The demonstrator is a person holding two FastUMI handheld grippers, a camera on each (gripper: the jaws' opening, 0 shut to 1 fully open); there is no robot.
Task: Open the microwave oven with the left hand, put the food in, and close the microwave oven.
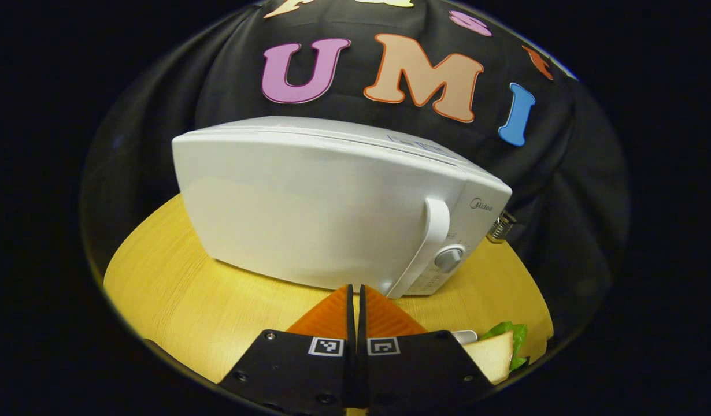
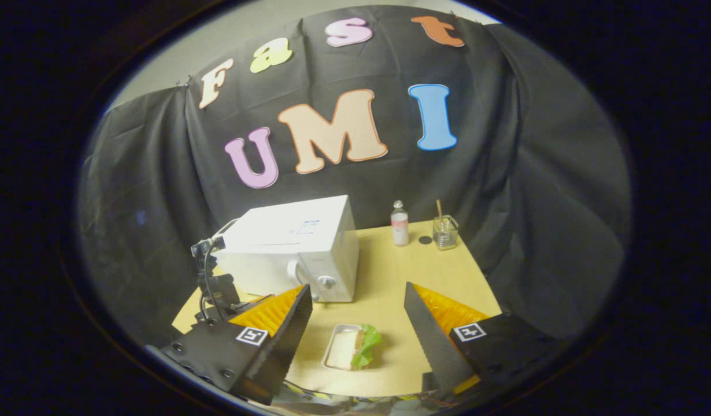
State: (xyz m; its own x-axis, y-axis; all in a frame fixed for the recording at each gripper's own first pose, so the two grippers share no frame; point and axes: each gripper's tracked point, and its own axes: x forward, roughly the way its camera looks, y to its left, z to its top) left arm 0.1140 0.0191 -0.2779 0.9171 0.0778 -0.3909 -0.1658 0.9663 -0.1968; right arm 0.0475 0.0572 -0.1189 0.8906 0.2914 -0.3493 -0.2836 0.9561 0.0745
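Plastic, smooth and glossy white, makes up the one microwave oven [image 1: 332,214], a rounded box with its door closed, one curved handle [image 1: 428,242] and one round knob [image 1: 449,258]. It stands at the far left of my pale wood-grain worktop [image 1: 176,289]. My left tongs [image 1: 355,297] are clenched on nothing, just in front of the door. My right tongs [image 2: 358,306] hang released, wide apart above the food [image 2: 355,346]: one sandwich with ruffled lettuce in a shallow rectangular tray [image 2: 332,341], near the front edge. Far right I count one small bottle [image 2: 399,223] and one clear glass [image 2: 445,232] holding a stick.
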